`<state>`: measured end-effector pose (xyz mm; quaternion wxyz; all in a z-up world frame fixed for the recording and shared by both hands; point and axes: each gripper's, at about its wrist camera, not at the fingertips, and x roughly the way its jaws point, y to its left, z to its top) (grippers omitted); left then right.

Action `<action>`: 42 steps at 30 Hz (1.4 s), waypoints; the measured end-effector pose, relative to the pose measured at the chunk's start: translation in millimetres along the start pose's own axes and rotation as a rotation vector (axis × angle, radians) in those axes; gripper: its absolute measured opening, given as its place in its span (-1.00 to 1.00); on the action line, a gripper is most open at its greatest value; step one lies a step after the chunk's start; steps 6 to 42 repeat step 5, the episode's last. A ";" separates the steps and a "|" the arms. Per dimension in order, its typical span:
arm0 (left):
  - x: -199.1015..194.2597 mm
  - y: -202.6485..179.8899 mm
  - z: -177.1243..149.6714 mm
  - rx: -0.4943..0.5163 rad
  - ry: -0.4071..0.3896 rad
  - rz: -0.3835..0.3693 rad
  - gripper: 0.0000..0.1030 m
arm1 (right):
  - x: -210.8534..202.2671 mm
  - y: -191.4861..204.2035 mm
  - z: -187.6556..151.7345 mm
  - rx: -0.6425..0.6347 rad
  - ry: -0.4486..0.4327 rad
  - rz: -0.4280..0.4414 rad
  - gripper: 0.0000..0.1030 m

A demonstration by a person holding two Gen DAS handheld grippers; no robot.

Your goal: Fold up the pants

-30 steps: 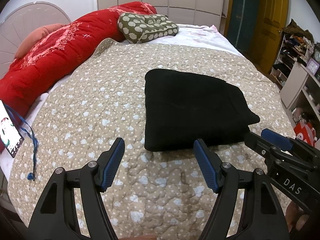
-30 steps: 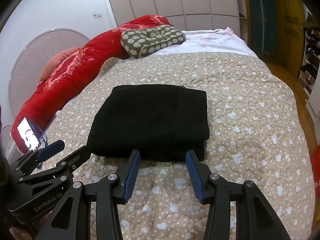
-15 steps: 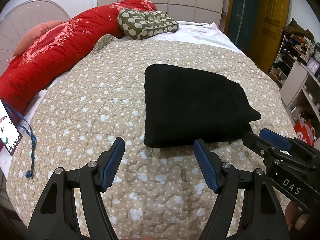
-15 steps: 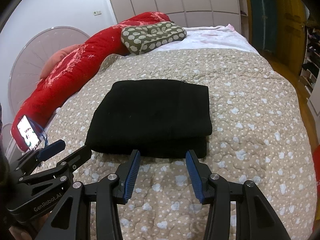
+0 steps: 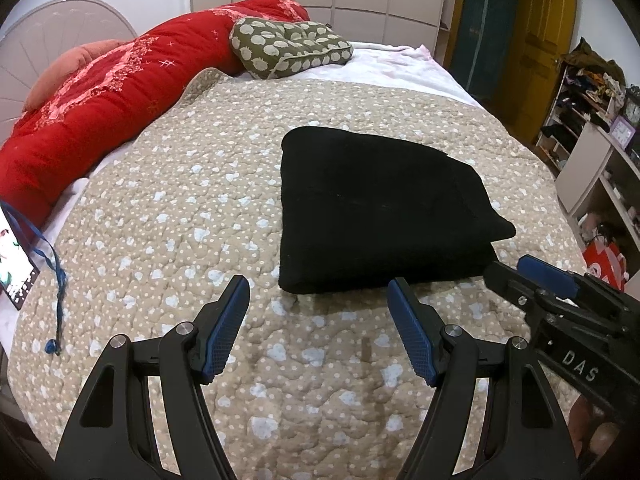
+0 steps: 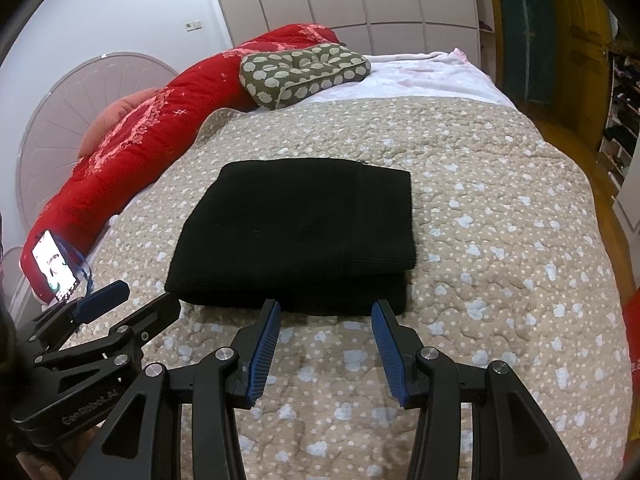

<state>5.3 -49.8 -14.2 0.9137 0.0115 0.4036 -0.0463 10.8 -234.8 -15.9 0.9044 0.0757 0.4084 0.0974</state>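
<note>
The black pants (image 5: 376, 208) lie folded into a thick rectangle on the beige quilt (image 5: 168, 200); they also show in the right wrist view (image 6: 304, 236). My left gripper (image 5: 318, 284) is open and empty, just short of the pants' near edge and to their left. My right gripper (image 6: 326, 307) is open and empty, its fingertips at the pants' near edge without holding them. The right gripper shows at the right of the left wrist view (image 5: 560, 300), and the left gripper at the left of the right wrist view (image 6: 96, 320).
A red duvet (image 5: 100, 96) and a green patterned cushion (image 5: 288, 46) lie at the far left of the bed. A phone with a blue lanyard (image 6: 54, 266) lies at the left edge. Shelves (image 5: 592, 152) and a yellow door (image 5: 540, 36) stand to the right.
Both grippers have drawn back slightly from the folded pants and risen a little. Both stay open. The pants have not moved.
</note>
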 end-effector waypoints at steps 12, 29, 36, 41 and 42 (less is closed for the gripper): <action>4.4 4.4 -1.3 -0.022 0.008 -0.028 0.41 | -1.5 -26.6 0.6 0.024 -0.017 -0.051 -0.11; 4.4 4.4 -1.3 -0.022 0.008 -0.028 0.41 | -1.5 -26.6 0.6 0.024 -0.017 -0.051 -0.11; 4.4 4.4 -1.3 -0.022 0.008 -0.028 0.41 | -1.5 -26.6 0.6 0.024 -0.017 -0.051 -0.11; 4.4 4.4 -1.3 -0.022 0.008 -0.028 0.41 | -1.5 -26.6 0.6 0.024 -0.017 -0.051 -0.11; 4.4 4.4 -1.3 -0.022 0.008 -0.028 0.41 | -1.5 -26.6 0.6 0.024 -0.017 -0.051 -0.11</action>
